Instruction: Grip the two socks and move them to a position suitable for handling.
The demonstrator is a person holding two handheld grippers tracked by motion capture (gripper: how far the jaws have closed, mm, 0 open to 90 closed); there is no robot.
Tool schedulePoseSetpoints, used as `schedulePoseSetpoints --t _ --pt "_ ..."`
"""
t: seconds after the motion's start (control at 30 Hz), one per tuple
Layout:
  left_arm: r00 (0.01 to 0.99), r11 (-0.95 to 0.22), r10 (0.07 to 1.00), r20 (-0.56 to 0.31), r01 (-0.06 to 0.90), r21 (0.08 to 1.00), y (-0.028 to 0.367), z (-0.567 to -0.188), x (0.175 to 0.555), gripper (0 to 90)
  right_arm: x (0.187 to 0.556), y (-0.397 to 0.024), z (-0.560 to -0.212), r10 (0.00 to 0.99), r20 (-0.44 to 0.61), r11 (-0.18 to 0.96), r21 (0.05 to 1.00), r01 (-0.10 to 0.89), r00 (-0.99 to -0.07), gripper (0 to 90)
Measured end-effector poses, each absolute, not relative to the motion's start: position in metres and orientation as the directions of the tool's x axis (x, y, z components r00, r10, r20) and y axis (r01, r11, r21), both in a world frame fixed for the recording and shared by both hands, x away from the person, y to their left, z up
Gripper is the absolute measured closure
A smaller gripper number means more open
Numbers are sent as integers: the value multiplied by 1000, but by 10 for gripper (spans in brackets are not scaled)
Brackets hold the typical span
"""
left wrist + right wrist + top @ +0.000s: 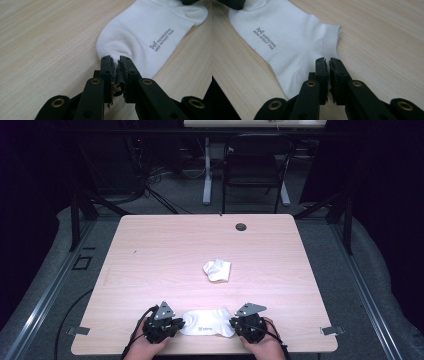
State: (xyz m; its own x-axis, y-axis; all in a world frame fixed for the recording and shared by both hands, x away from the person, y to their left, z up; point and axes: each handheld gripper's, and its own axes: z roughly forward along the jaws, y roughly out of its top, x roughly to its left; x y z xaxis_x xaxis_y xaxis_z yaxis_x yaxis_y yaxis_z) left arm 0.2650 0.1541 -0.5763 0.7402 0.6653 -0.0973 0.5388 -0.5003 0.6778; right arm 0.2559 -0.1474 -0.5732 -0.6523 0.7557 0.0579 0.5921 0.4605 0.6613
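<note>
A white ankle sock [207, 322] [150, 30] [287, 42] with small grey lettering lies flat near the table's front edge. My left gripper [181, 322] [115, 60] is at its left end, jaws almost together and pinching the fabric's edge. At the sock's right end, my right gripper [232, 324] [329, 61] is shut on the edge below the cuff, with white fabric showing between its jaws. A hand holds each gripper at the bottom of the high view.
A second white sock [217, 270], folded into a small bundle, rests at the middle of the light wooden table [150, 255]. A round cable hole [241, 226] sits near the far edge. Beyond the table stand a black chair [255, 165] and a desk leg.
</note>
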Motion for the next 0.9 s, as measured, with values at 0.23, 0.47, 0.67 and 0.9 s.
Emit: schedulePoseSetpoints --t 0.23,0.47,0.67,0.9 --pt "743 -500 661 -105 540 678 153 -575 266 735 258 -151 -569 774 80 425 671 608 -628 806" --pt "743 -479 661 -110 530 700 153 -572 268 662 279 -144 -556 768 76 418 693 587 -636 763" --pt "740 -461 665 -102 514 724 159 -568 271 613 315 -129 -543 781 86 386 712 586 -619 729" --pt "719 -438 688 -94 515 737 171 -565 279 592 363 -105 -536 807 26 399 713 577 -590 695"
